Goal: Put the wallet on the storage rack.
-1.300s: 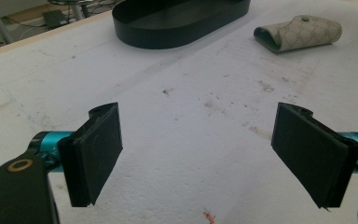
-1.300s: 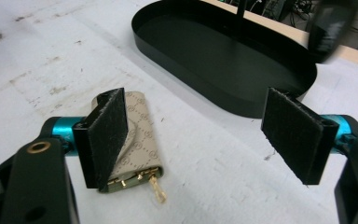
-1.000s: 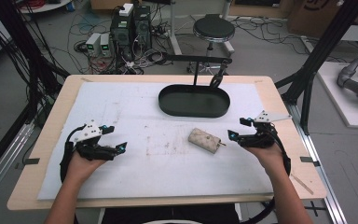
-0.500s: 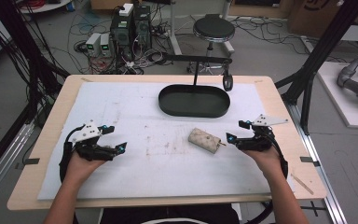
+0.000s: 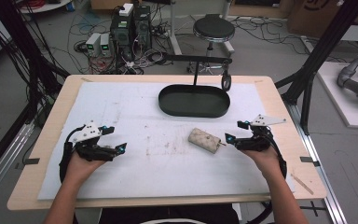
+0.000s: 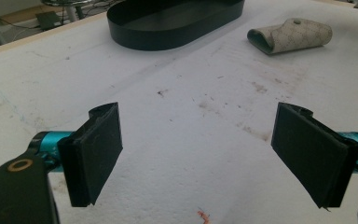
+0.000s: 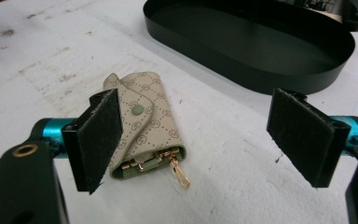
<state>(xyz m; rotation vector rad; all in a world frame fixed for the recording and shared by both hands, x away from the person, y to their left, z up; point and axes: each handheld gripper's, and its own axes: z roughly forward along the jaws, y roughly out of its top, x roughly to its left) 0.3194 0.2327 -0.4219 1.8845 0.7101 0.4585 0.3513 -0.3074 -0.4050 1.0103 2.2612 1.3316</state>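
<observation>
In the left gripper view, the far end of the black oval tray (image 6: 177, 23) runs off the top edge, so its far rim is cut away. In the right gripper view, the near left corner of the beige key pouch (image 7: 142, 126) sits hidden behind the left pad (image 7: 98, 140) of the right gripper (image 7: 205, 140), and the tray's right end passes out of the picture. In the high view, the pouch's printed pattern and gold clip are too small to make out, and both forearms are cut off at the bottom edge.
</observation>
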